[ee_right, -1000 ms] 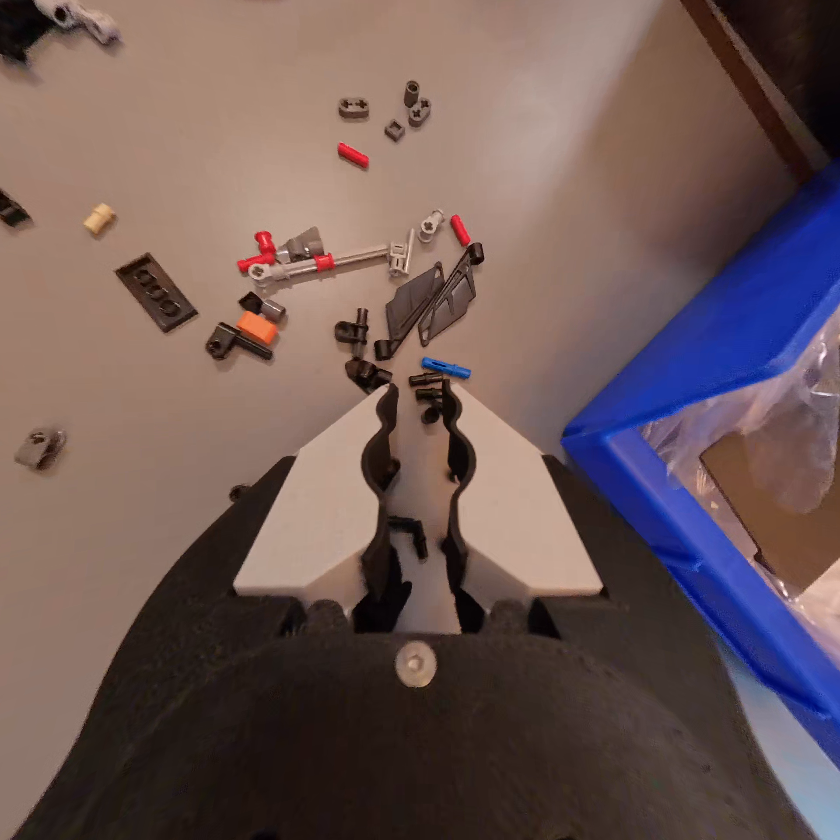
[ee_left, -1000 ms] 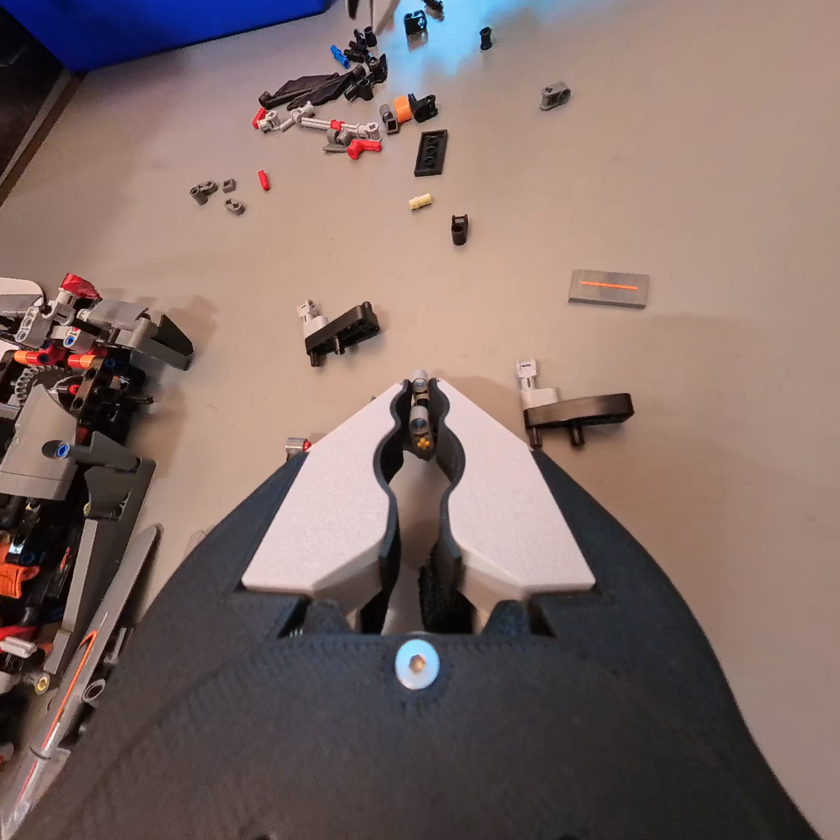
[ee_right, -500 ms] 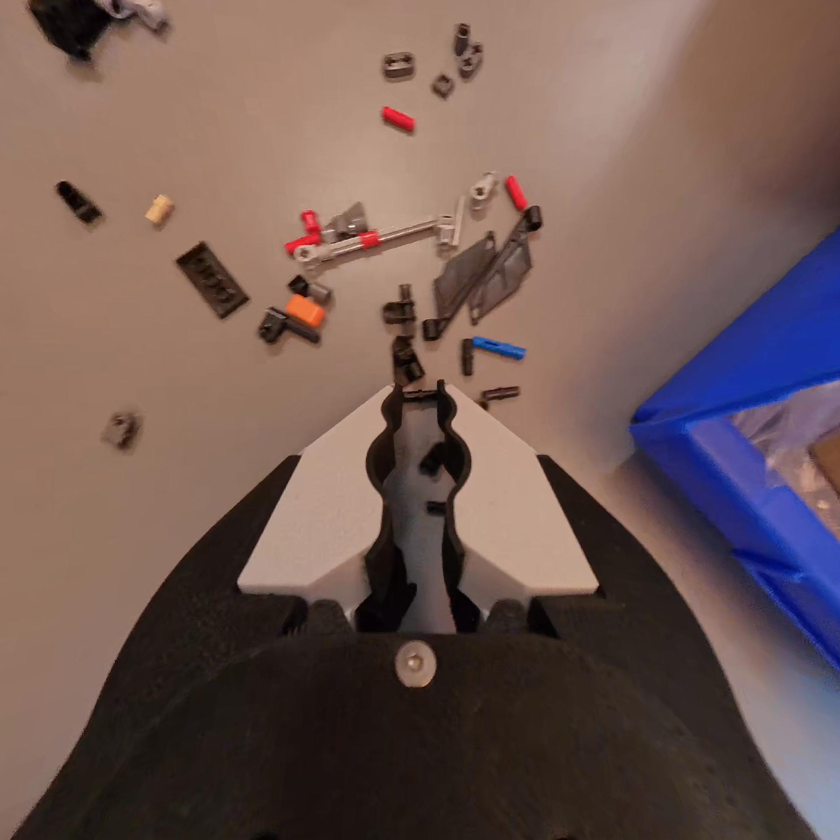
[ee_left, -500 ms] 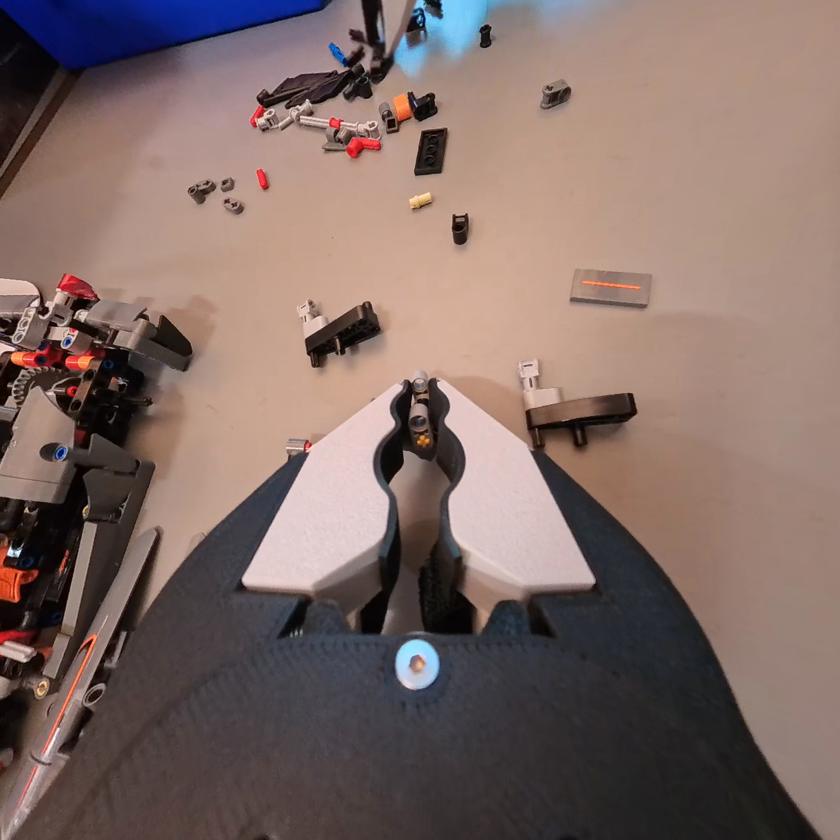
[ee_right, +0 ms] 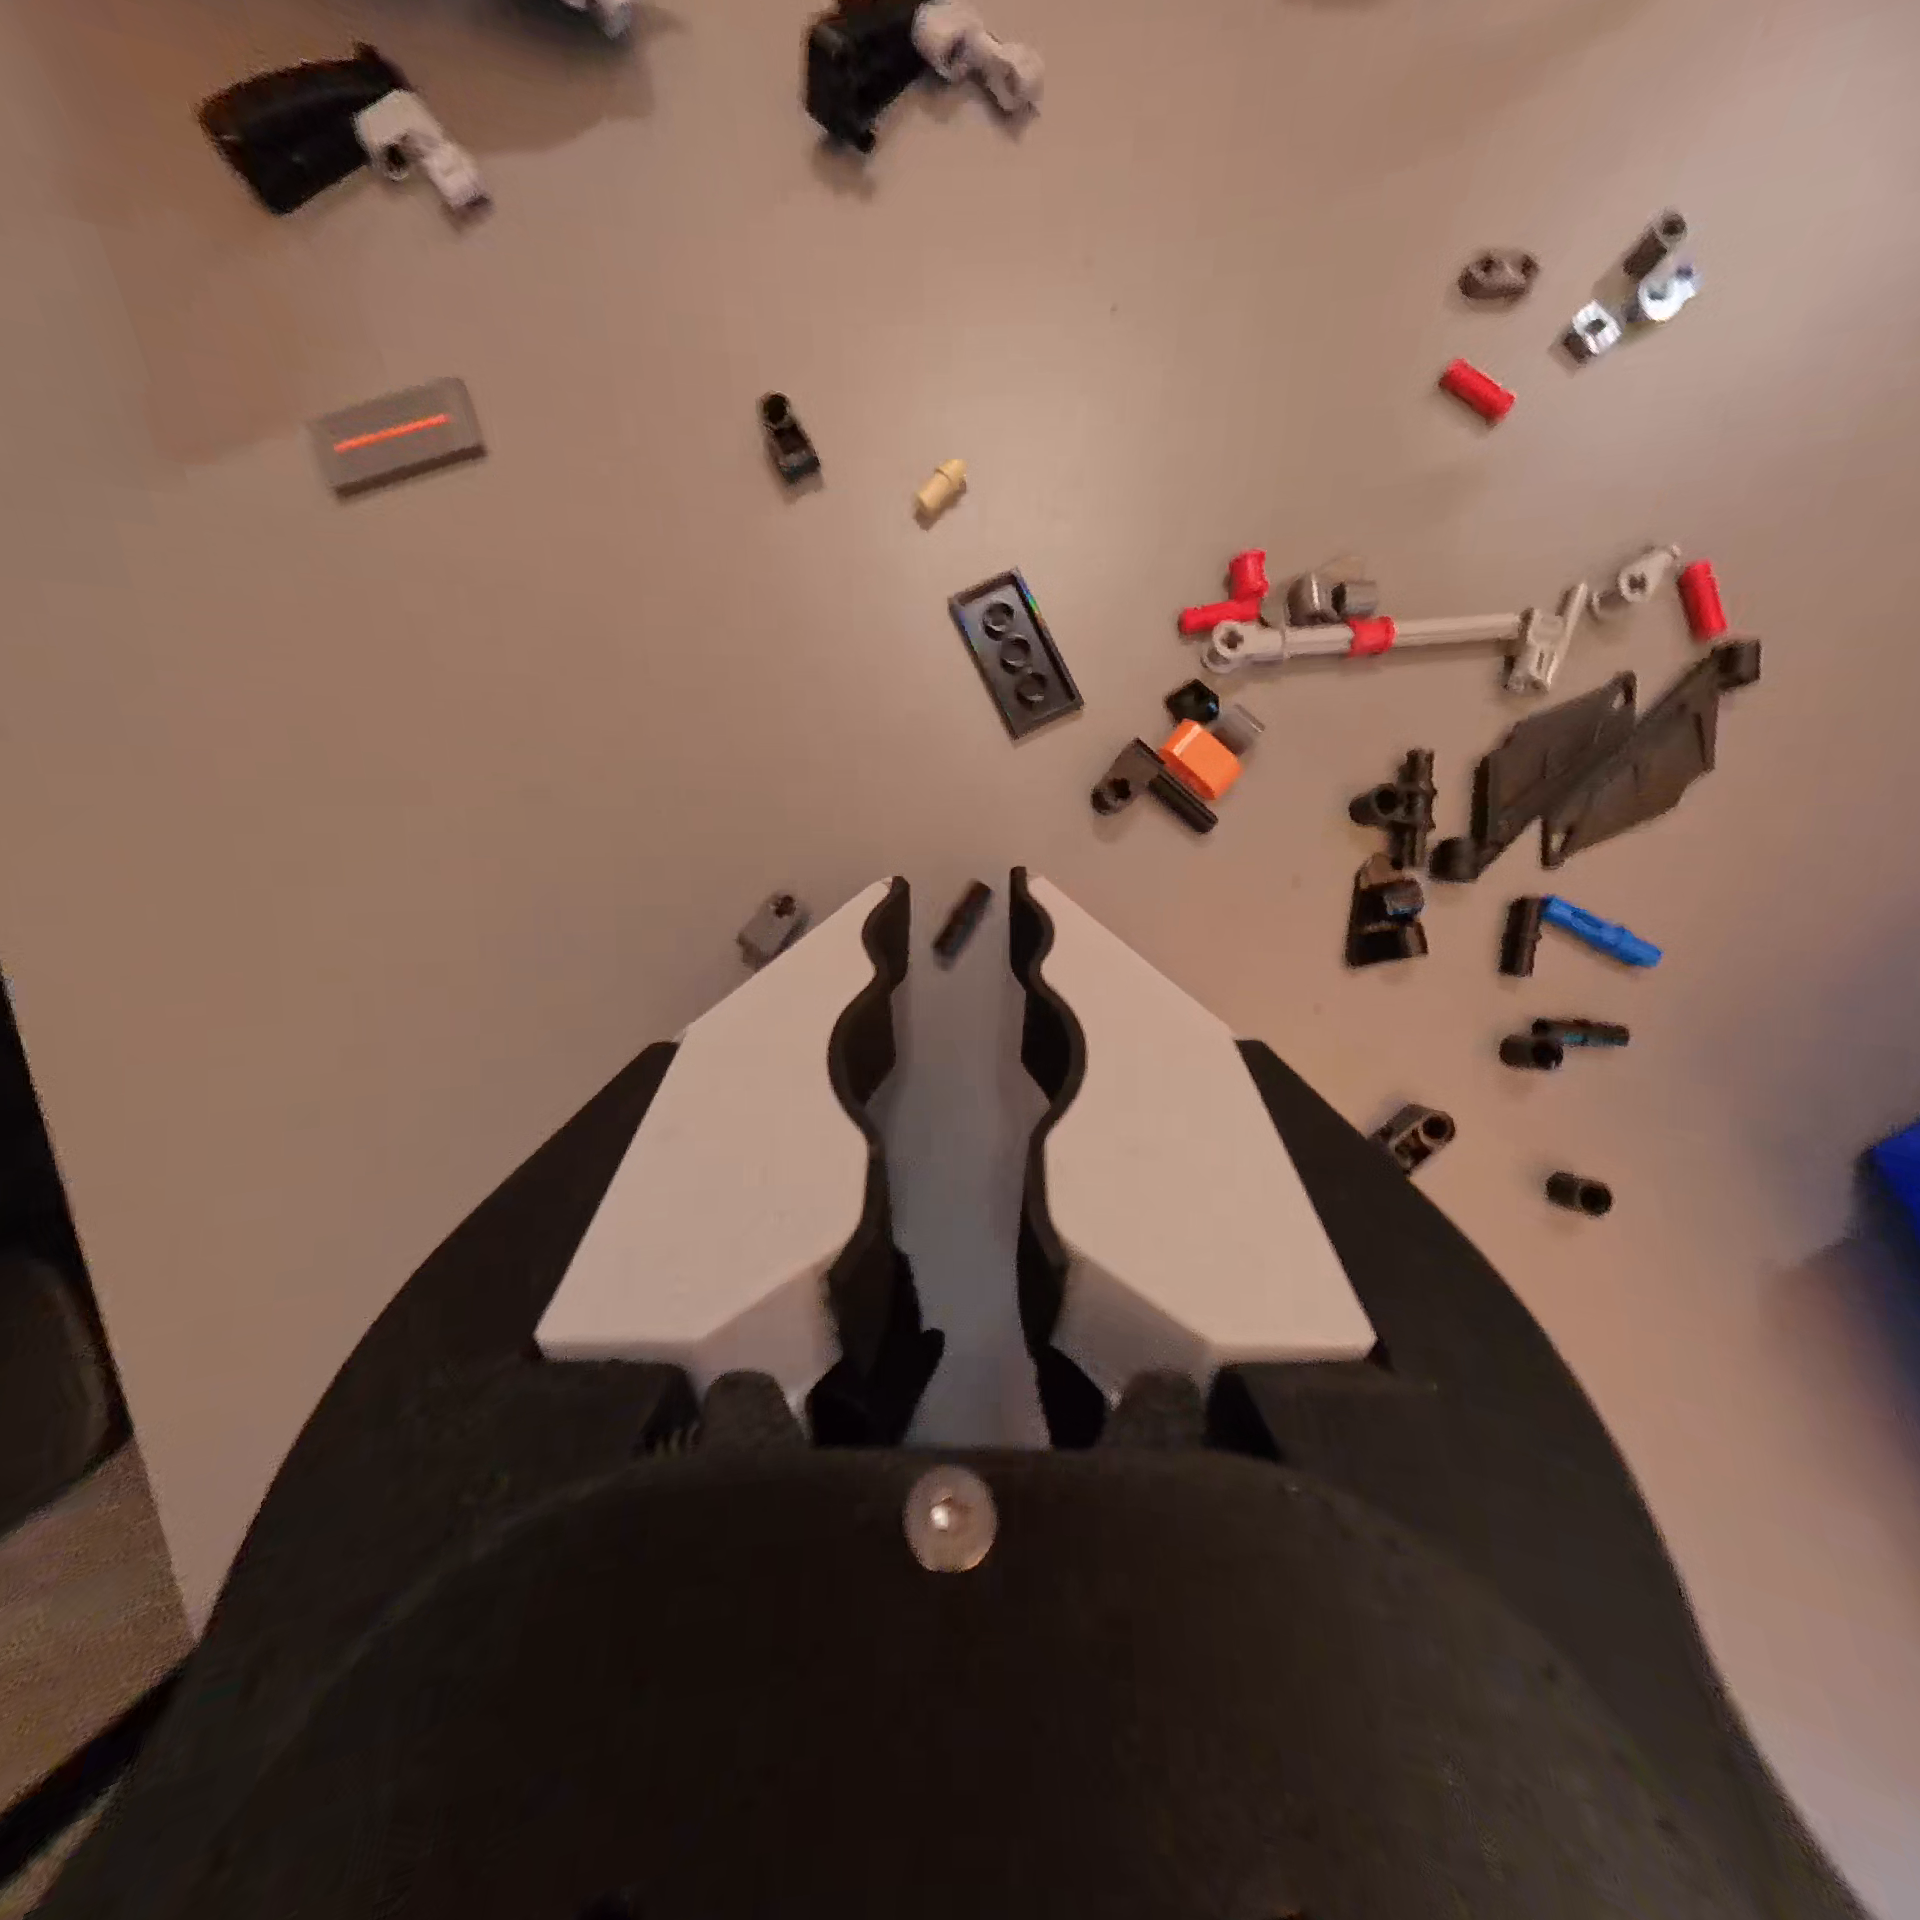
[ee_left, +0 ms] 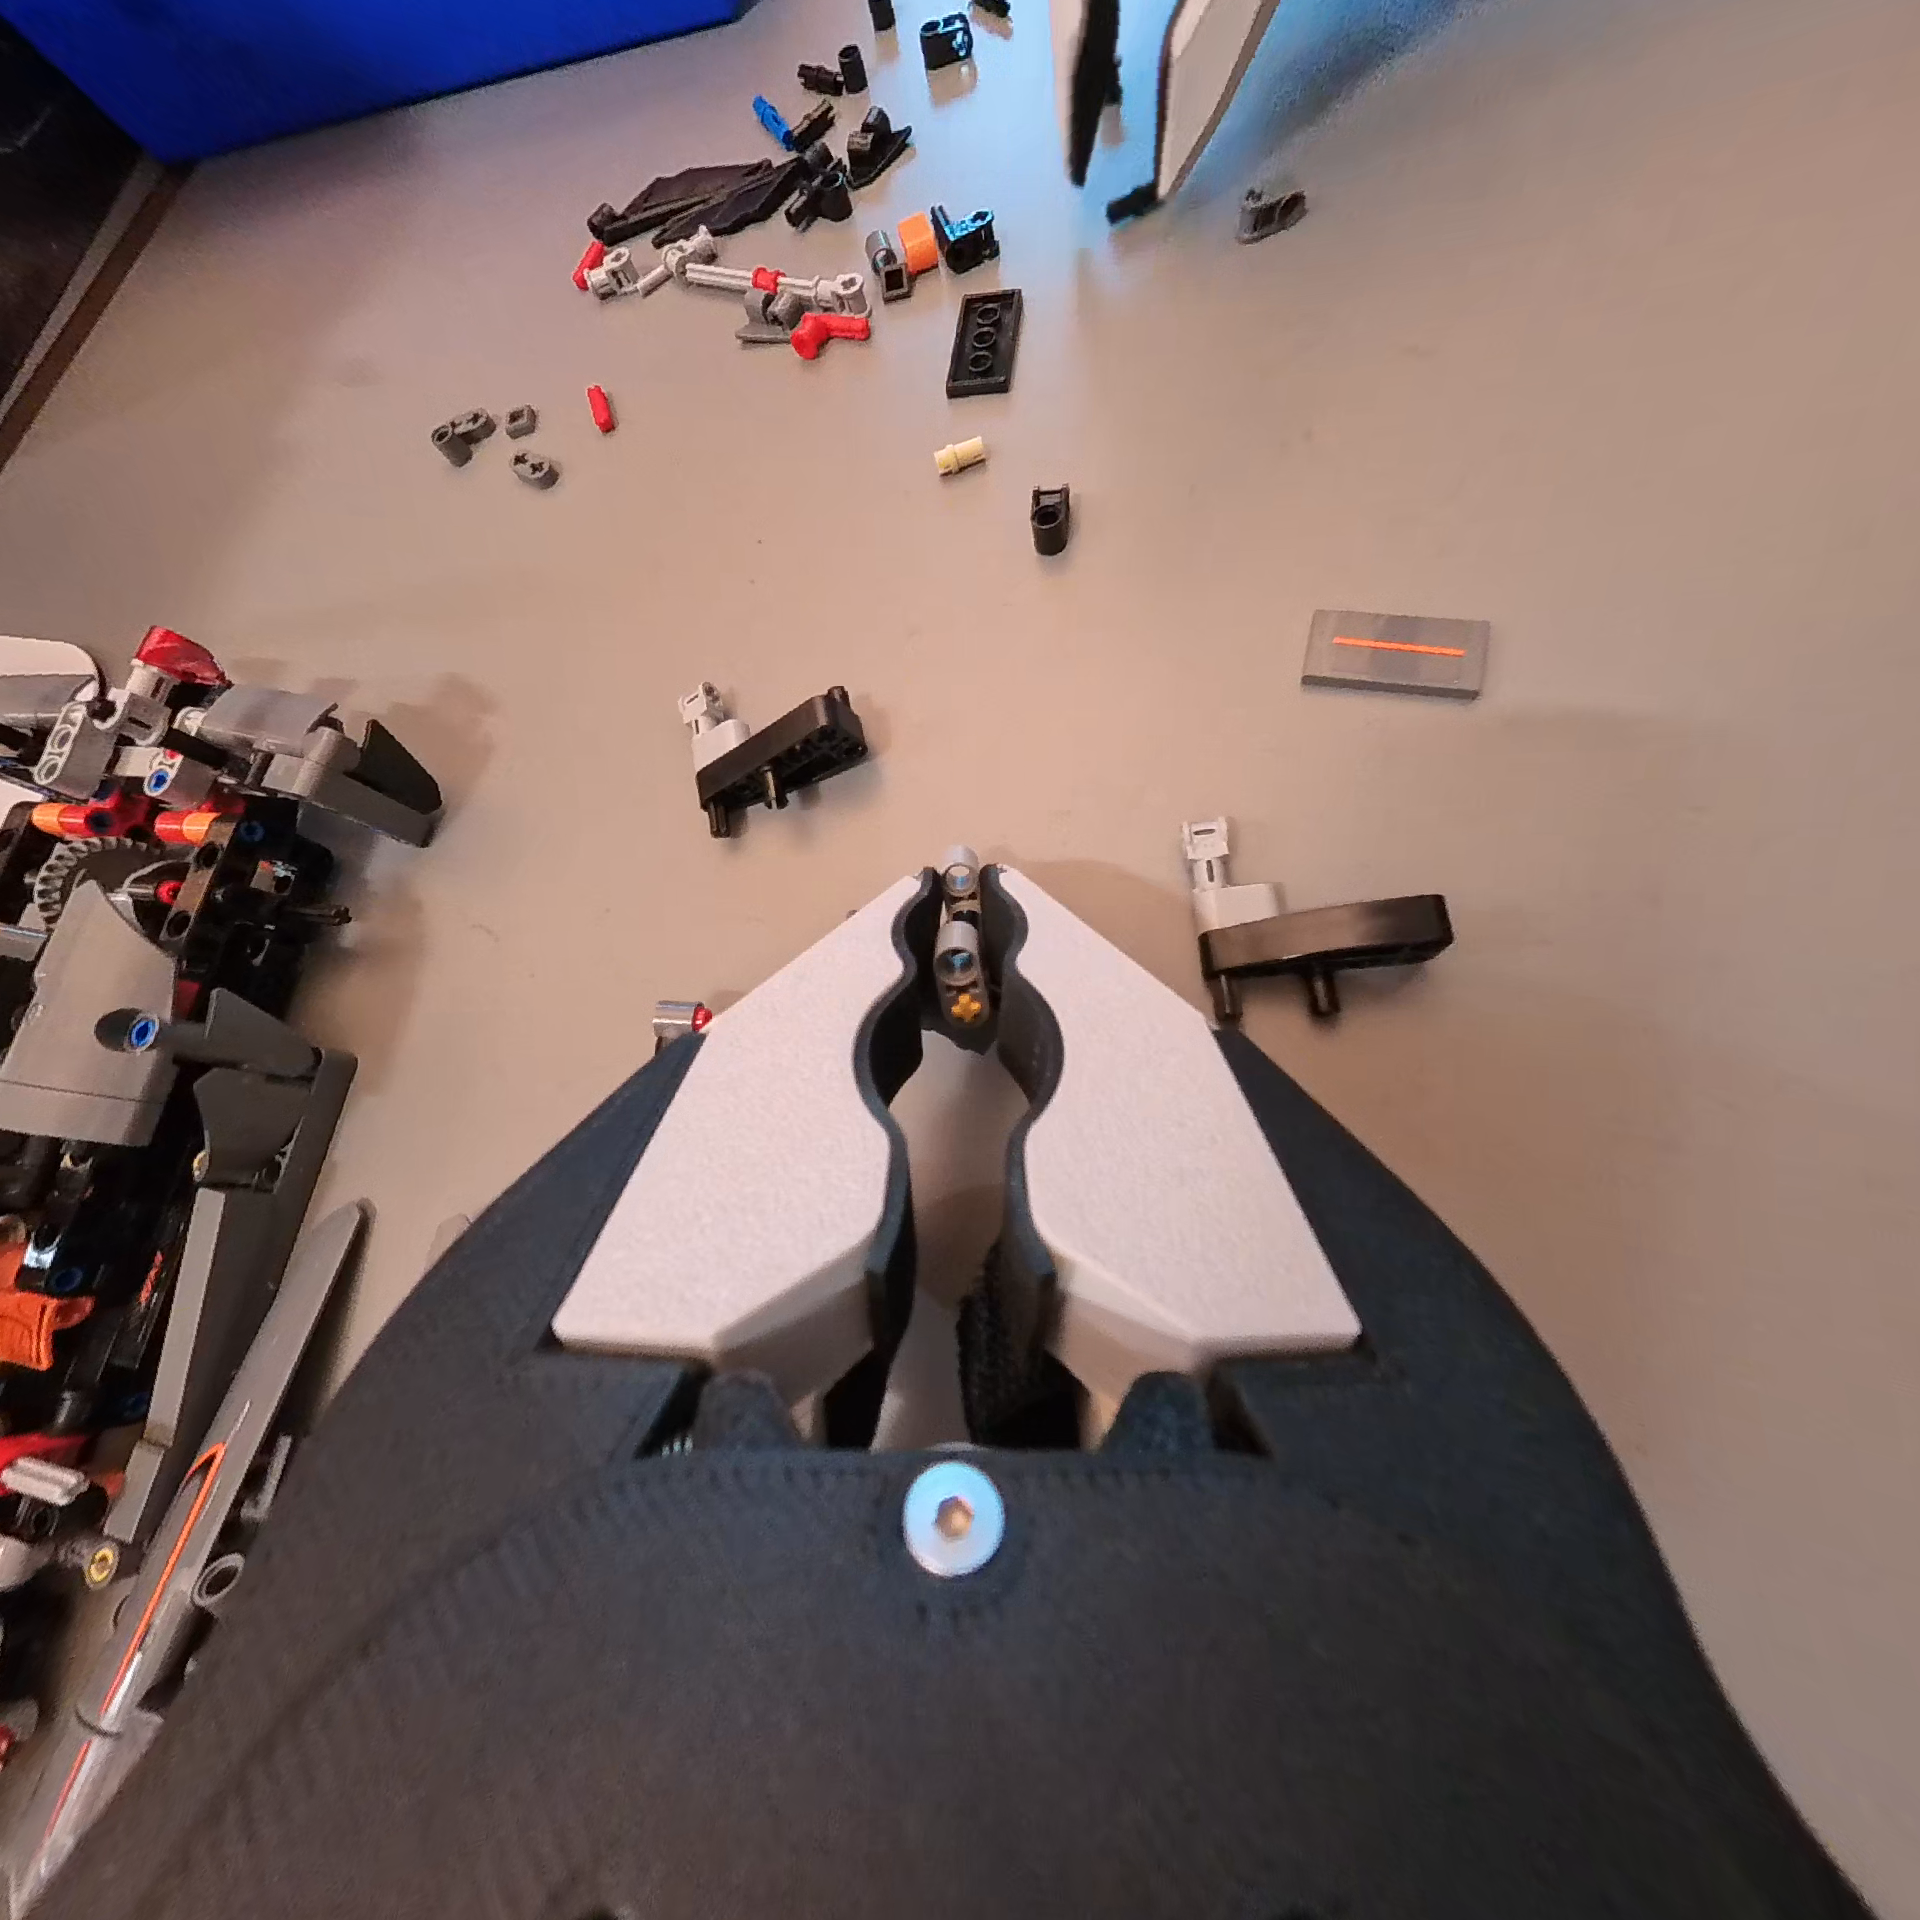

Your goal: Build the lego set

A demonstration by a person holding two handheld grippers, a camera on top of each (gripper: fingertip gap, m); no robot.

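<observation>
My left gripper (ee_left: 961,883) is shut on a small grey connector piece (ee_left: 961,940) with a yellow axle end, low over the tan table. The partly built grey, black and orange model (ee_left: 156,935) lies to its left. My right gripper (ee_right: 961,894) is open. A small black pin (ee_right: 961,920) sits tilted between its tips, with a gap on each side. A small grey piece (ee_right: 774,925) lies just left of its left finger. The right gripper also shows at the top of the left wrist view (ee_left: 1127,187).
Two black arms with grey connectors (ee_left: 779,753) (ee_left: 1320,930) lie ahead of the left gripper. A grey tile with an orange stripe (ee_left: 1397,655), a black plate (ee_right: 1016,655) and a heap of small parts (ee_right: 1455,727) lie around. A blue bin (ee_left: 364,52) stands behind. Across from one pair of fingers to the other is roughly 20 cm. To the black plate (ee_right: 1016,655): right tips about 5 cm, left tips about 15 cm. The left camera catches it too, in the left wrist view (ee_left: 990,332).
My right gripper has swung left, away from the blue bin and the part heap, and its jaws have widened. The pin held across its tips now sits tilted. My left gripper has stayed put.
</observation>
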